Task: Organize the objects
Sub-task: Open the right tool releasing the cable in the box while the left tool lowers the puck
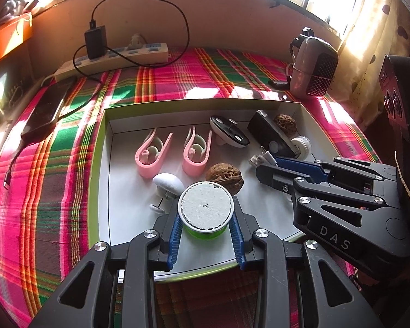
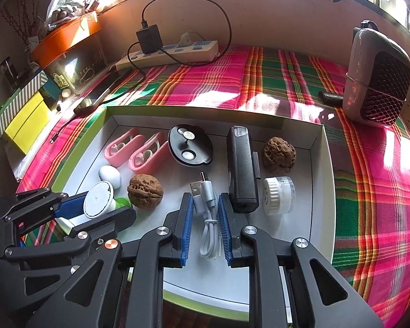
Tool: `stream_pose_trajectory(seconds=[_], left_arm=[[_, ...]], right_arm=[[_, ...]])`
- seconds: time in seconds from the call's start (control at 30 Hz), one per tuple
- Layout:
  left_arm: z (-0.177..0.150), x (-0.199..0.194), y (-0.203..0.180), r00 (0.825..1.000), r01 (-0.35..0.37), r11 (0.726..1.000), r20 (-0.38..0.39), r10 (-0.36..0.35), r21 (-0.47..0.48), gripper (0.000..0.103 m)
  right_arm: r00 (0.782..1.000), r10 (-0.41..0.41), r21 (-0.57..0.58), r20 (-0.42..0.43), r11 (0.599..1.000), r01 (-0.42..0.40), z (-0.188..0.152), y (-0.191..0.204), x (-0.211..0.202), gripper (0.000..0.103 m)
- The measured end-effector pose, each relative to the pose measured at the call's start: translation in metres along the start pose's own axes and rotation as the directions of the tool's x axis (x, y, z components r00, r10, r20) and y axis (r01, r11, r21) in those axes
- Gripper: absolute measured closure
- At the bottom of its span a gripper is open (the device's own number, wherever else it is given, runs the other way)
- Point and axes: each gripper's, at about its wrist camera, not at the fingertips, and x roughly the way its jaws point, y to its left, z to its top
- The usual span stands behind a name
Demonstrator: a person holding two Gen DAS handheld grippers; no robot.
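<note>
- Left gripper (image 1: 206, 231): lower centre of the left wrist view. Its blue fingers (image 1: 175, 242) stand part open and press on both sides of a green pot (image 1: 205, 232) with a white round top. The pot is gripped above the near part of the tray.
- Right gripper (image 2: 205, 227): lower centre of the right wrist view. Its fingers (image 2: 186, 224) are drawn close around a coiled white USB cable (image 2: 209, 218), touching it on both sides. The cable's plugs point toward the tray's middle.
- White tray (image 2: 321, 191), green-edged, lies on the plaid-covered surface (image 2: 287, 82) and fills the centre of both views.
- Tray contents, right wrist view: 2 pink clips (image 2: 136, 153) at upper left; a black oval device (image 2: 190, 145) just right of them; a black rectangular device (image 2: 242, 169) at centre; 1 walnut (image 2: 278, 151) at upper right; a 2nd walnut (image 2: 145, 190) at left centre, just beside the pot; a white egg-shaped piece (image 2: 110, 175) at left; a small clear jar (image 2: 277, 195) with a white lid, on its side at right.
- Outside the tray: a power strip (image 2: 172, 53) with a black charger at upper centre; a phone (image 1: 42, 112) at left; a grey speaker (image 2: 377, 76) at upper right.
</note>
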Motion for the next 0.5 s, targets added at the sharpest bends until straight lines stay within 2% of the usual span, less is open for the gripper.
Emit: stream_pose_trajectory(seconds=[0.5], left_arm=[[-0.0001,0.0001,0.0001,1.000,-0.011,1.000,-0.003,0.011,-0.005,0.073]], right_arm=[[1.000,-0.008,0.001,-0.001,1.000,0.008,-0.0005,0.0007,0.0000,0.082]])
